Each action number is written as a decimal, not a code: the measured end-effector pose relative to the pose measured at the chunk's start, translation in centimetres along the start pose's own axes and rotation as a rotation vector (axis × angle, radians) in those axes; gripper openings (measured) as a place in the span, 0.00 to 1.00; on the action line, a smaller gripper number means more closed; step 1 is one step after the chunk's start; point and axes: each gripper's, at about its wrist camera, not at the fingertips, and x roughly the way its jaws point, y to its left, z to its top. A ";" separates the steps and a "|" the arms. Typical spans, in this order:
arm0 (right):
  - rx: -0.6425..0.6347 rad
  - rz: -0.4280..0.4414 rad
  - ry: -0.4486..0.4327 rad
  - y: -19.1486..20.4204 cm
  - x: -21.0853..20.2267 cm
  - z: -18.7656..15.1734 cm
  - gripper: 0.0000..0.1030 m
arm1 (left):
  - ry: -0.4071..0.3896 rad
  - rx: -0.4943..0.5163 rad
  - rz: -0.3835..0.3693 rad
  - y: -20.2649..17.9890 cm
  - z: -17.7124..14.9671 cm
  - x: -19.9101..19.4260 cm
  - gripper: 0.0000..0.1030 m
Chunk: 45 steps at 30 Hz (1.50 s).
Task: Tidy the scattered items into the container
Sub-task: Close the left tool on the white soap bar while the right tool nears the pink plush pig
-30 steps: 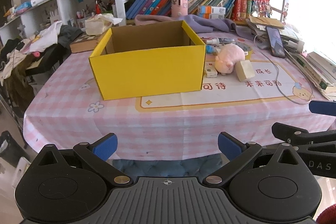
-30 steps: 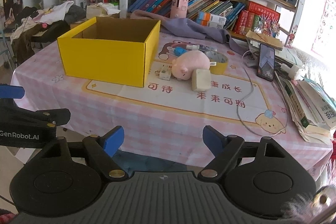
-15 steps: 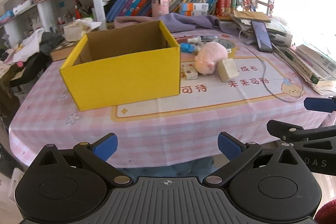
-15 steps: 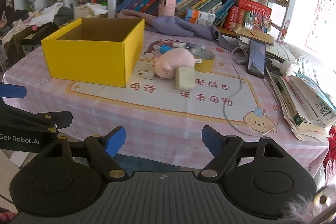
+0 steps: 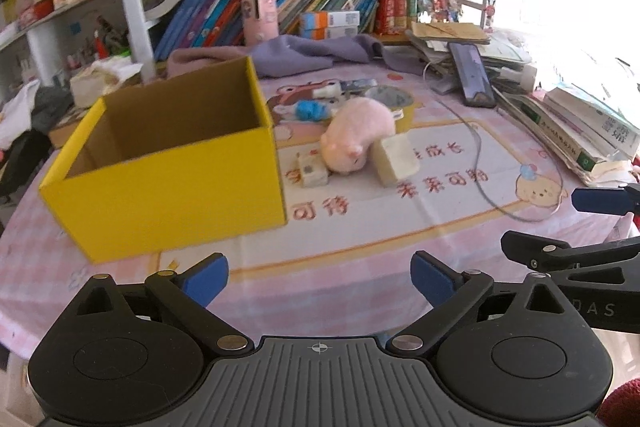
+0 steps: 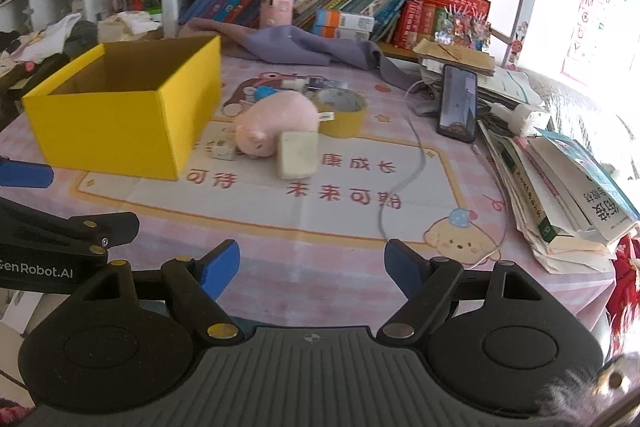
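Note:
An open yellow cardboard box (image 5: 172,183) (image 6: 120,123) stands on the pink checked table, nothing visible inside it. To its right lie a pink plush pig (image 5: 358,135) (image 6: 276,125), a pale foam block (image 5: 396,159) (image 6: 298,155), a small white cube (image 5: 314,173) (image 6: 222,149), a yellow tape roll (image 6: 340,111) and small blue and white items (image 5: 316,107). My left gripper (image 5: 319,277) hangs open over the table's near edge, nothing between its fingers. My right gripper (image 6: 312,267) is likewise open and holds nothing.
A phone (image 6: 458,103) with a grey cable (image 6: 416,155) lies at the right, beside a stack of books (image 6: 560,187). A purple cloth (image 6: 304,47) and a crowded bookshelf (image 6: 360,7) stand behind. Each gripper's fingers show at the other view's edge.
Both grippers have moved forward towards the table, so the box and items look larger and nearer. In the left view the scene has shifted leftward. Both grippers stay open.

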 end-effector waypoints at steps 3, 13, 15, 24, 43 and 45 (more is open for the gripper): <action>0.003 0.002 0.001 -1.0 1.0 0.7 0.77 | -0.017 0.011 0.002 -0.7 1.1 0.8 0.96; 0.008 0.036 -0.015 -5.0 4.2 4.1 0.73 | -0.010 0.023 0.010 -3.3 4.5 3.8 0.93; -0.003 0.047 -0.020 -5.8 4.8 4.8 0.72 | -0.005 0.016 0.015 -3.9 5.1 4.4 0.92; -0.043 0.107 -0.030 -9.9 8.2 8.0 0.71 | 0.025 -0.052 0.040 -6.1 7.7 7.5 0.83; -0.067 0.312 -0.012 -14.8 15.1 12.0 0.72 | 0.160 -0.187 0.107 -8.8 9.2 15.6 0.53; -0.084 0.343 -0.005 -14.4 15.7 12.5 0.74 | 0.173 -0.208 0.119 -8.5 9.2 16.4 0.53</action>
